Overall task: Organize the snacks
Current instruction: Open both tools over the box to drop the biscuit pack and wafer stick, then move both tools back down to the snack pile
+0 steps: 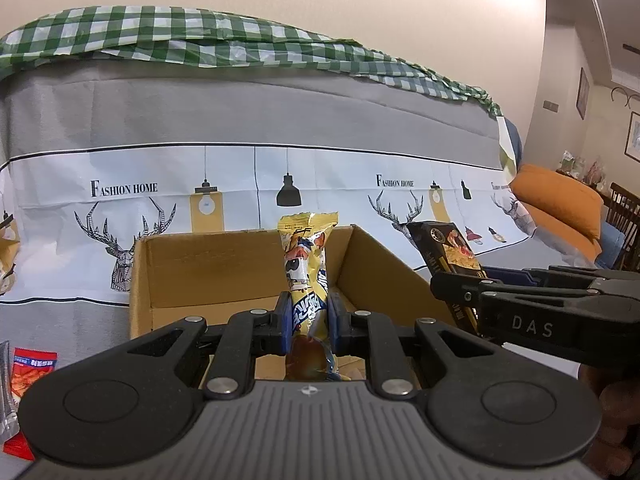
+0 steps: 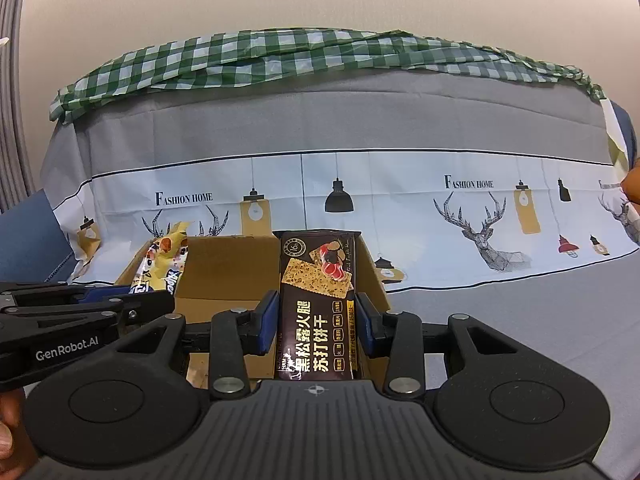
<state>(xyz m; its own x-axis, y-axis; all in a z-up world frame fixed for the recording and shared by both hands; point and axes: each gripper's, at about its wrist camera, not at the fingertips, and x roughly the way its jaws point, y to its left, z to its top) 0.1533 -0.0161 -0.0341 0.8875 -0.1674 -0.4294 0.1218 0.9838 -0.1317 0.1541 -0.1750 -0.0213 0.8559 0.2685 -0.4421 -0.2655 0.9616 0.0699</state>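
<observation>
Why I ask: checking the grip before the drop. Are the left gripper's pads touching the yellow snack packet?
Touching. The left wrist view shows the left gripper with both blue pads pressed against the yellow snack packet, no gap on either side.

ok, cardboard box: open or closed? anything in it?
Open: the cardboard box has no top, and its inner walls are visible. Contents cannot be told: both grippers' packets hide most of the floor, and the visible strip looks bare.
</observation>
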